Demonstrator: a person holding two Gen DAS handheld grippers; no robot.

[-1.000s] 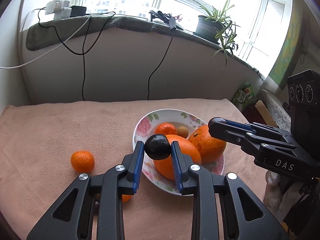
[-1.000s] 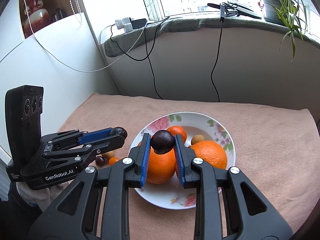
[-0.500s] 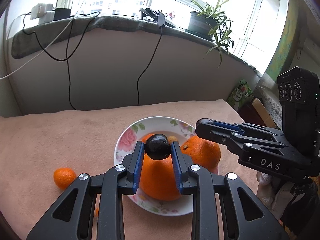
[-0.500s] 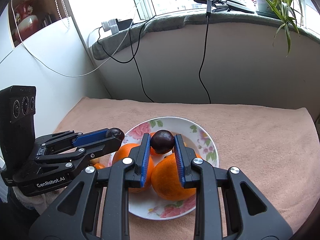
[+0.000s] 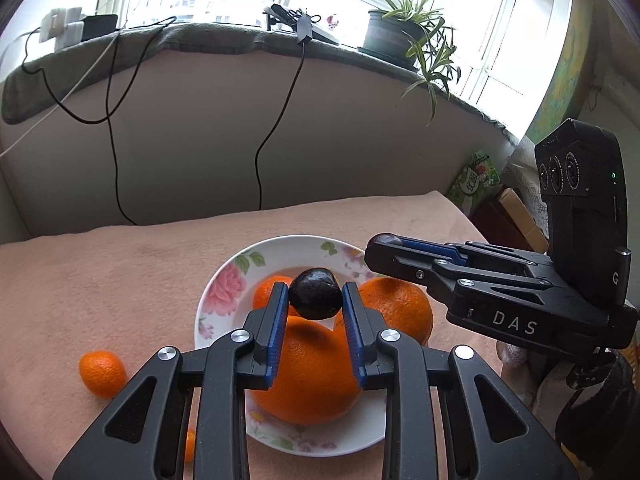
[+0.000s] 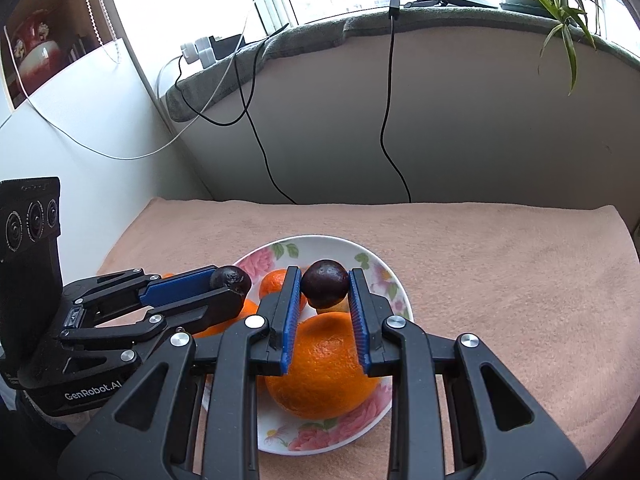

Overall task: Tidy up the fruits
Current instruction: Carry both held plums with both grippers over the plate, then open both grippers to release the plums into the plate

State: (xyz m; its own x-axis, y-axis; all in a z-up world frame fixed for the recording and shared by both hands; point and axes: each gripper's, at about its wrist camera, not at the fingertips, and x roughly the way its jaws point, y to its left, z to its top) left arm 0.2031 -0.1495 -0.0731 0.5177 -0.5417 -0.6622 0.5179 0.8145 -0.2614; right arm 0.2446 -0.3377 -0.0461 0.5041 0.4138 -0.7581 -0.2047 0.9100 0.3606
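My left gripper [image 5: 316, 294] is shut on a dark plum [image 5: 315, 294], held just above a flowered white plate [image 5: 224, 292]. My right gripper [image 6: 324, 284] is shut on a second dark plum [image 6: 325, 283] over the same plate [image 6: 390, 280]. On the plate lie two big oranges [image 5: 308, 376] [image 5: 400, 308], a small mandarin [image 5: 272, 292] and a small yellowish fruit [image 6: 332, 307]. Each gripper appears in the other's view: the right one [image 5: 380, 240] at the plate's right side, the left one [image 6: 232, 278] at its left. A mandarin [image 5: 102, 372] lies on the cloth left of the plate.
A peach cloth [image 6: 500, 272] covers the table. Another small orange fruit [image 5: 189, 444] peeks out under my left gripper. Behind runs a low wall with black cables [image 5: 276, 128] hanging down, and a potted plant [image 5: 404, 36] on the sill. Boxes [image 5: 508, 216] stand off the table's right end.
Both grippers have moved in over the plate with their plums still gripped. The big oranges now lie right under the fingers, and the loose mandarin has slid toward the lower left of the view.
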